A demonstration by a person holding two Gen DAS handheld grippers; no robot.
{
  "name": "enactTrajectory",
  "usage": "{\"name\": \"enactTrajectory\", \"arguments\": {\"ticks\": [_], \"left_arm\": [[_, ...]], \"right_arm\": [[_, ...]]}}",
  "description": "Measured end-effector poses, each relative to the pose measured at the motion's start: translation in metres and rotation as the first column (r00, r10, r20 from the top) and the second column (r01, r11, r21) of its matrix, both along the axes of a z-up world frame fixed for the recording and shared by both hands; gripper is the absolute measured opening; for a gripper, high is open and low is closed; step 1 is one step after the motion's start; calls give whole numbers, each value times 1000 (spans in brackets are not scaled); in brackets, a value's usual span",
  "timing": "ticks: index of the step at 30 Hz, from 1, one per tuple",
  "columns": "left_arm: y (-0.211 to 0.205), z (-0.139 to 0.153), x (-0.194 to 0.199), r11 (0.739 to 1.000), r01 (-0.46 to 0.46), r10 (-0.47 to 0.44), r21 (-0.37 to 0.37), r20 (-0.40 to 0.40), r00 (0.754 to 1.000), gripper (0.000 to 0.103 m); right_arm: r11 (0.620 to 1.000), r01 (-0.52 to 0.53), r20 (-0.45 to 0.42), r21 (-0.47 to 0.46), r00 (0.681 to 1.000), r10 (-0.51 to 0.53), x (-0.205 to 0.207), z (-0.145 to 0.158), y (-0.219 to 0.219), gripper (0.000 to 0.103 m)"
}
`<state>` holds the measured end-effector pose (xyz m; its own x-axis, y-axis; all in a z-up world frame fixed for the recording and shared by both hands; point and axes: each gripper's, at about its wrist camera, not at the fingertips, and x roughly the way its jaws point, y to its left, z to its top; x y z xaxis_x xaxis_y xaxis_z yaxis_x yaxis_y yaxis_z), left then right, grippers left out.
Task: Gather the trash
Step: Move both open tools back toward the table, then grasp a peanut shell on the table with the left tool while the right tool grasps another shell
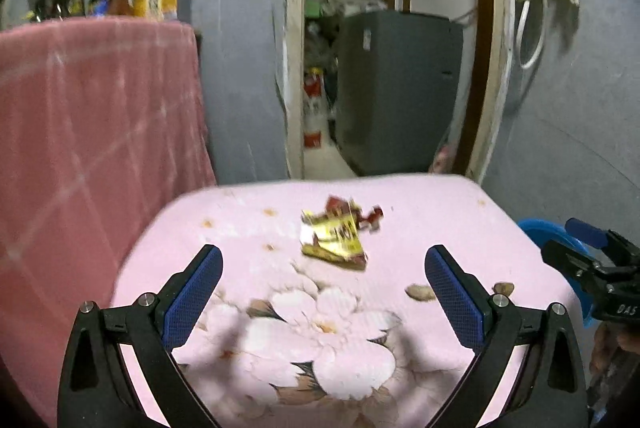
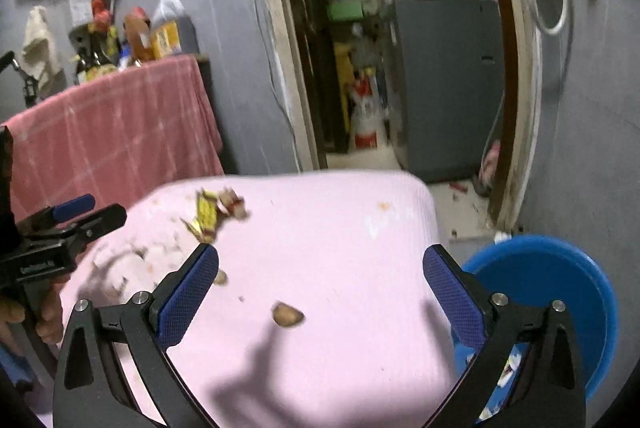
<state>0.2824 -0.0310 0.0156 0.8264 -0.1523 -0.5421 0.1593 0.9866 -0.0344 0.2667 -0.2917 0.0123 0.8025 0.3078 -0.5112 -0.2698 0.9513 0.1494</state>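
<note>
The table cover (image 1: 420,211) at frame centre is pale pink with large white flowers and brown leaves. On it, the crumpled wrapper (image 1: 334,236) is yellow and red. At left, a cloth (image 1: 96,115) is rose pink with faint white checks. At lower right, the basin (image 2: 560,280) is bright blue. Both grippers' fingers (image 1: 192,292) are black with blue pads.

Wrapper (image 1: 334,234): crumpled, yellow and red, lies flat-ish on pink floral cloth (image 1: 420,203), toward far middle of the surface. Blurred; print unreadable. Two brown scraps (image 1: 420,292) lie nearer on the cloth, right of the flower print, apart from the wrapper. Blue basin (image 2: 560,268) sits low beside the cloth's right edge, some bits inside.
</note>
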Motion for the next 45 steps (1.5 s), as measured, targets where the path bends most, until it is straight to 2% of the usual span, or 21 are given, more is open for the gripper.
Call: {"name": "enactTrajectory", "arguments": {"ticks": [4, 7, 9, 11, 13, 18, 23, 28, 31, 34, 38, 45], "left_arm": [[-4, -12, 9, 999, 22, -24, -43, -64, 998, 95], [-13, -18, 13, 997, 63, -67, -45, -105, 992, 80], [-21, -22, 16, 994, 100, -105, -38, -137, 985, 61], [-30, -28, 20, 989, 139, -144, -41, -175, 974, 52], [-35, -31, 22, 986, 163, -169, -47, -192, 967, 46], [-50, -38, 30, 974, 221, -227, -54, -236, 945, 32], [-57, -46, 38, 967, 248, -252, -51, -262, 932, 31], [-59, -49, 39, 966, 254, -257, -49, -275, 926, 31], [-62, -49, 37, 967, 253, -250, -27, -280, 927, 31], [-67, -51, 37, 967, 254, -244, 0, -282, 928, 30], [-68, -54, 39, 965, 261, -247, 12, -285, 926, 24], [-70, -56, 37, 963, 264, -241, 54, -272, 932, 22]], "right_arm": [[1000, -20, -45, -13, 999, 19, 1, -11, -2, 83], [999, -45, -74, -31, 996, 42, 2, -18, 1, 76], [996, -85, -100, -31, 992, 81, 4, -24, 5, 73], [992, -117, -120, -35, 986, 112, 6, -29, 9, 66], [989, -139, -135, -43, 982, 132, 8, -32, 13, 56], [984, -170, -152, -48, 975, 161, 10, -37, 20, 45], [984, -174, -154, -31, 974, 167, 12, -39, 18, 36], [982, -182, -150, -51, 973, 172, 9, -42, 24, 33], [982, -176, -145, -65, 976, 165, 8, -43, 27, 22], [983, -170, -141, -70, 977, 159, 8, -44, 28, 20], [983, -168, -135, -71, 978, 158, 6, -45, 28, 19], [985, -168, -134, -40, 978, 161, 5, -46, 23, 19]]}}
